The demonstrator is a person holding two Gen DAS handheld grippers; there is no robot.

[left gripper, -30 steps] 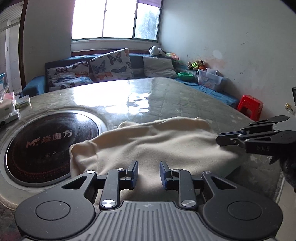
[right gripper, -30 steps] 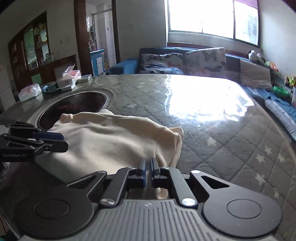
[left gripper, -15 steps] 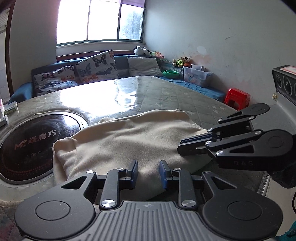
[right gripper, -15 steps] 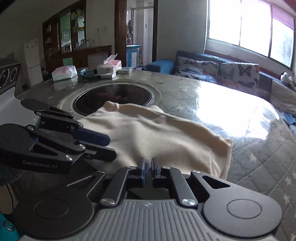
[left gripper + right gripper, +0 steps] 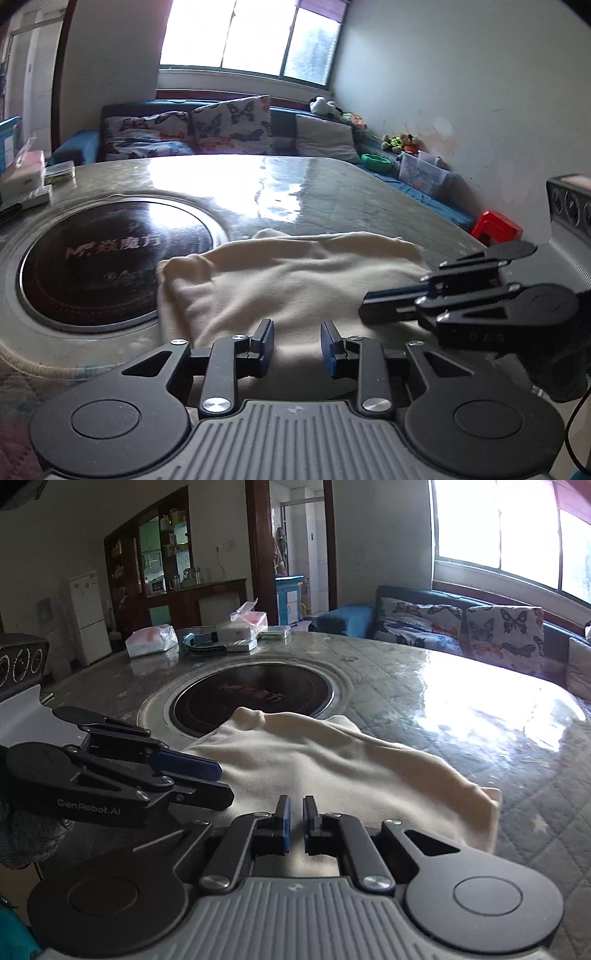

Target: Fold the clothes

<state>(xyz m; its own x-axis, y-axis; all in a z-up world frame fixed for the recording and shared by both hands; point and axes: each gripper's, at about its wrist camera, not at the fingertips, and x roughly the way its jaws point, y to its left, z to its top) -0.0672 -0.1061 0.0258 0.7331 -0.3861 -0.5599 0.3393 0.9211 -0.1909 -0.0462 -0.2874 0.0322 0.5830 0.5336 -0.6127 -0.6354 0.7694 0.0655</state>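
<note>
A cream garment [image 5: 288,277] lies folded flat on the quilted, plastic-covered table [image 5: 332,192], its left edge overlapping a round black hob [image 5: 114,254]. My left gripper [image 5: 297,332] hovers over the garment's near edge, open, with nothing between its blue pads. From the right, my right gripper [image 5: 364,306] reaches over the garment's near right corner. In the right wrist view the right gripper [image 5: 294,805] is shut just above the cream garment [image 5: 325,764], with no cloth visibly pinched. The left gripper [image 5: 223,783] sits close at its left.
Tissue packs [image 5: 151,640] and flat boxes [image 5: 240,627] stand at the table's far edge beyond the hob [image 5: 255,698]. A sofa with butterfly cushions [image 5: 229,125] runs under the window. A red stool [image 5: 496,227] stands by the right wall.
The right gripper has swung in from the garment's right side to lie close beside the left gripper at the near edge. The garment has kept its shape.
</note>
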